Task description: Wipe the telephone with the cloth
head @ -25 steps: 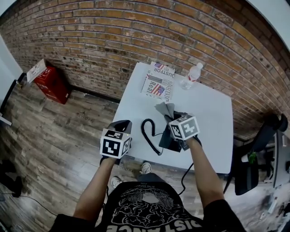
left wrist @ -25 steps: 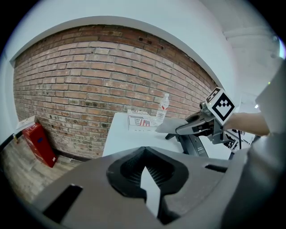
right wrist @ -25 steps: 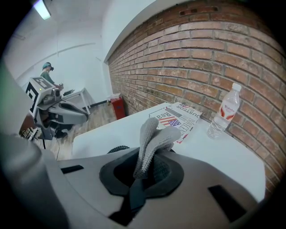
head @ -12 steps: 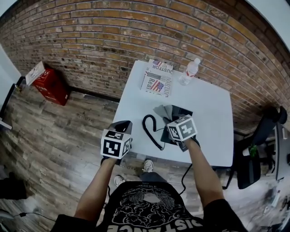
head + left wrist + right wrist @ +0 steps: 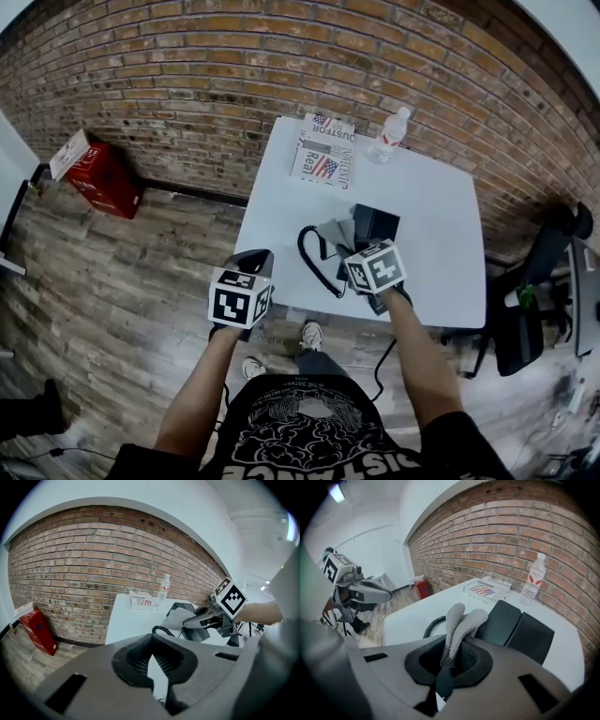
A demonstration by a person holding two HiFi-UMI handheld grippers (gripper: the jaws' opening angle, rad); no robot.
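A black telephone [image 5: 378, 225] lies on the white table [image 5: 431, 216], and its coiled cord [image 5: 314, 258] curls off to the left. My right gripper [image 5: 354, 246] is shut on a grey cloth [image 5: 336, 234], which hangs at the phone's near-left corner. Seen from the right gripper view, the cloth [image 5: 459, 620] sticks up out of the right gripper [image 5: 449, 641], with the telephone [image 5: 518, 627] just beyond it. My left gripper [image 5: 253, 261] is held off the table's front-left edge, away from the phone. Its jaws are shut on nothing [image 5: 152, 641].
A folded newspaper [image 5: 323, 159] and a clear water bottle [image 5: 389, 136] lie at the table's far edge, by the brick wall. A red box [image 5: 98, 173] stands on the wooden floor at left, and a dark chair [image 5: 534, 309] at right. The phone's cable hangs over the near edge.
My right gripper has drawn the cloth back toward the near edge, uncovering more of the telephone's far end. The left gripper has stayed where it was.
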